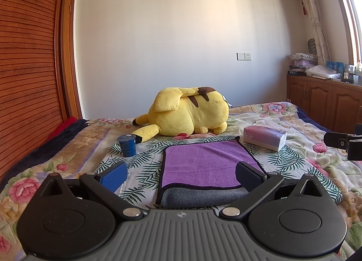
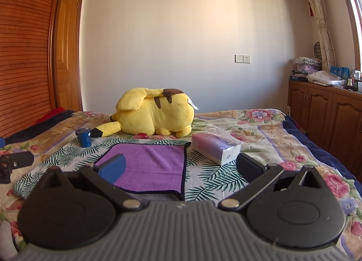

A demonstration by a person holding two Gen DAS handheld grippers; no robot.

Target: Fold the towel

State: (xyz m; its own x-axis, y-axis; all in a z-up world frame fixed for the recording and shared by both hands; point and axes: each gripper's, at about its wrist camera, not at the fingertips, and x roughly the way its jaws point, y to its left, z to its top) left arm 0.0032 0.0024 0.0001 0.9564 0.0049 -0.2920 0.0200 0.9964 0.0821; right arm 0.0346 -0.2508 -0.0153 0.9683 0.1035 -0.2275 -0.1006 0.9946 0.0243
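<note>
A purple towel (image 1: 203,163) with a black hem lies on a leaf-print cloth (image 1: 144,166) on the bed, folded over so its grey underside (image 1: 203,196) shows along the near edge. It also shows in the right wrist view (image 2: 149,166). My left gripper (image 1: 181,175) is open and empty, just above the towel's near edge. My right gripper (image 2: 181,168) is open and empty, over the towel's right near corner. The right gripper's body (image 1: 346,143) shows at the right edge of the left wrist view, and the left gripper's body (image 2: 13,163) at the left edge of the right wrist view.
A yellow plush toy (image 1: 187,111) lies behind the towel. A blue cup (image 1: 127,145) stands to its left, a tissue pack (image 1: 264,136) to its right. The bed has a floral cover (image 1: 305,161). A wooden wardrobe (image 1: 27,69) is left, cabinets (image 1: 328,105) right.
</note>
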